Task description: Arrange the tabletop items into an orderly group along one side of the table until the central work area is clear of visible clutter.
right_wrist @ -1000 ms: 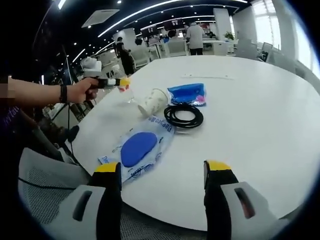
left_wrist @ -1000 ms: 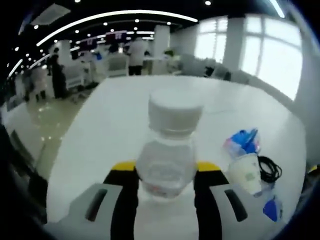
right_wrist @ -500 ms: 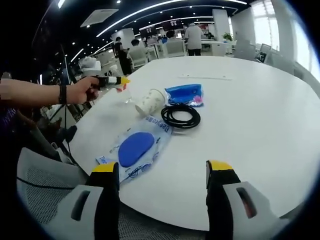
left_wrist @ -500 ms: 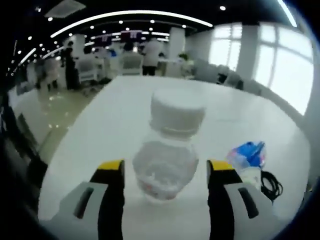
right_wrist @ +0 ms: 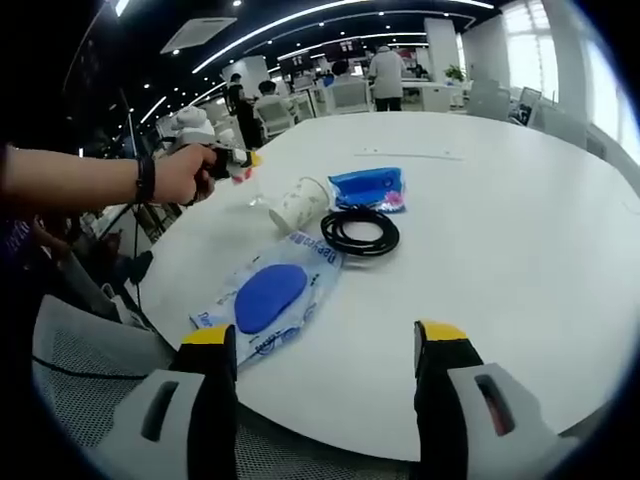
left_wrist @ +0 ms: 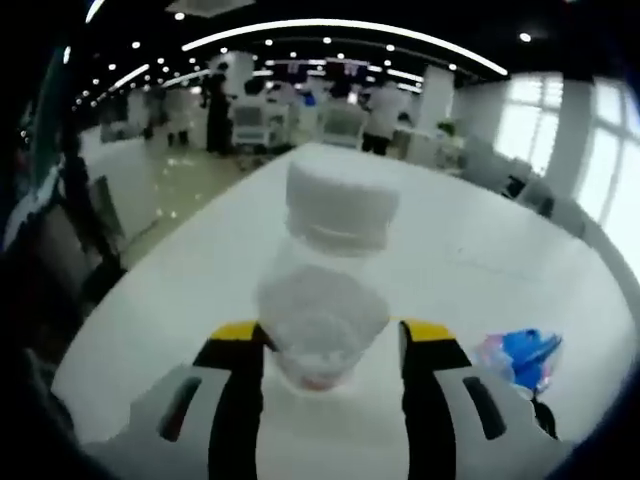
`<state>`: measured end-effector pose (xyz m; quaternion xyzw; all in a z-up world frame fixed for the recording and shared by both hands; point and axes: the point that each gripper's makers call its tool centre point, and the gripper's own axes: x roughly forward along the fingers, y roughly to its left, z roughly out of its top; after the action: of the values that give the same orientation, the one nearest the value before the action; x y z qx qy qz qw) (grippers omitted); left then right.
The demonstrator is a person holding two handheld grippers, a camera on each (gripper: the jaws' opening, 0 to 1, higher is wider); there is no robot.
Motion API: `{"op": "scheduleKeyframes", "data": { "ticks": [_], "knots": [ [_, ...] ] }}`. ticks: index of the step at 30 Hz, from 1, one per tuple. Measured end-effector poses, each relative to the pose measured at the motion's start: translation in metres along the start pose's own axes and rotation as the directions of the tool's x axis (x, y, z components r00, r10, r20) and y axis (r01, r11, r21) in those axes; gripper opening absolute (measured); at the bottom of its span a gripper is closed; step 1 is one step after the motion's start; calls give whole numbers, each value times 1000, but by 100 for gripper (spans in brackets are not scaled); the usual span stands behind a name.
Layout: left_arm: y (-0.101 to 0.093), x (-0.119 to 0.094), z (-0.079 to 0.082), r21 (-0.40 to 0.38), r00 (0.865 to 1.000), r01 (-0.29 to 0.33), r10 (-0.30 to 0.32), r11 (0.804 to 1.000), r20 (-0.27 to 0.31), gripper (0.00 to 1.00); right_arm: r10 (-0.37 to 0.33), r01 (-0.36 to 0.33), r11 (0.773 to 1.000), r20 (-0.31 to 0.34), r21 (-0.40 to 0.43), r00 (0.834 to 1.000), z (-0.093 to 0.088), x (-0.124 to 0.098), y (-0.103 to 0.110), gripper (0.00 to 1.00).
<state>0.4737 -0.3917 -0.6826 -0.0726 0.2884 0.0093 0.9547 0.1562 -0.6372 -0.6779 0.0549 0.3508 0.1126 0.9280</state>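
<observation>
White tabletop [right_wrist: 520, 230] is seen carrying the clutter near its edge: a clear bag with a blue disc [right_wrist: 268, 296], a black cable coil [right_wrist: 360, 230], a blue packet [right_wrist: 368, 187] and a tipped paper cup [right_wrist: 300, 204]. A clear bottle [left_wrist: 325, 300] is clasped between the left gripper [left_wrist: 328, 340] jaws. The right gripper [right_wrist: 325, 345] is spread wide, holding nothing.

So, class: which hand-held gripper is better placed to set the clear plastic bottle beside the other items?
The left hand-held gripper: its jaws already flank the clear plastic bottle with a white cap. The right hand-held gripper is open and holds nothing.
</observation>
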Motion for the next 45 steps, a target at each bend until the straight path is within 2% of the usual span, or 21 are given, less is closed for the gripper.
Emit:
{"op": "scheduleKeyframes", "data": {
  "ticks": [2,6,9,11,12,14,18,19,22,25,26,28,29,31,33,34,36,39,41,43,45],
  "knots": [
    [4,0,1,-19,1000,-8,8,1000,0,43,-1,1,1000,0,4,1000,0,0,-1,72],
    [2,-1,1,21,1000,28,-28,999,-9,43,-2,2,1000,1,5,1000,0,0,-1,72],
    [-2,0,0,105,993,114,-112,988,-26,42,-1,1,1000,0,4,1000,0,-1,0,72],
    [-6,0,0,205,981,194,-188,959,-47,41,-2,2,1000,-1,3,1000,-1,0,0,72],
    [-6,1,0,212,978,209,-203,955,-51,41,-1,1,1000,0,4,1000,-1,0,0,72],
    [-8,2,-1,262,960,279,-266,924,-82,41,0,0,1000,-1,5,1000,-1,0,0,72],
    [-9,3,-1,302,922,386,-365,871,-127,41,3,-3,1000,-3,1,1000,-1,0,1,72],
    [-9,3,-1,312,906,423,-396,851,-147,41,5,-5,1000,-5,0,1000,-2,0,1,72],
    [-9,6,-1,369,874,485,-450,793,-183,41,9,-9,1000,-13,-4,1000,-3,1,3,72],
    [-9,6,-1,384,868,496,-458,779,-193,42,13,-13,1000,-17,-14,1000,-3,2,4,72],
    [-8,7,0,388,871,490,-453,781,-189,43,14,-14,1000,-19,-17,1000,-3,2,4,72],
    [-3,10,-1,362,887,461,-423,810,-185,52,15,-15,1000,-21,-21,1000,-3,2,5,72],
    [-7,10,-3,285,883,468,-434,836,-177,56,14,-15,1000,-22,-21,1000,-4,2,4,72],
    [-13,11,-3,170,877,479,-460,862,-137,59,13,-13,1000,-23,-19,1000,-4,2,4,72],
    [-8,16,-4,152,903,427,-413,891,-115,60,10,-10,1000,-24,-12,1000,-4,2,2,72],
    [-5,17,-5,153,925,378,-367,913,-97,64,9,-9,1000,-24,-5,1000,-5,2,1,72],
    [-5,18,-5,110,949,313,-308,943,-58,68,4,-3,1000,-21,4,1000,-5,1,-1,72],
    [-7,17,-6,105,969,245,-243,964,-29,68,1,-1,1000,-21,9,1000,-5,1,-1,72],
    [-17,16,-11,103,970,242,-239,965,-38,67,-2,2,1000,-24,6,1000,-6,1,-2,72],
    [-14,14,-9,116,982,188,-188,975,-16,63,-9,9,1000,-28,9,1000,-7,1,-3,73],
    [-13,15,-8,72,987,162,-163,984,0,61,-33,33,999,-31,17,999,-8,0,-9,75]
  ]
}}
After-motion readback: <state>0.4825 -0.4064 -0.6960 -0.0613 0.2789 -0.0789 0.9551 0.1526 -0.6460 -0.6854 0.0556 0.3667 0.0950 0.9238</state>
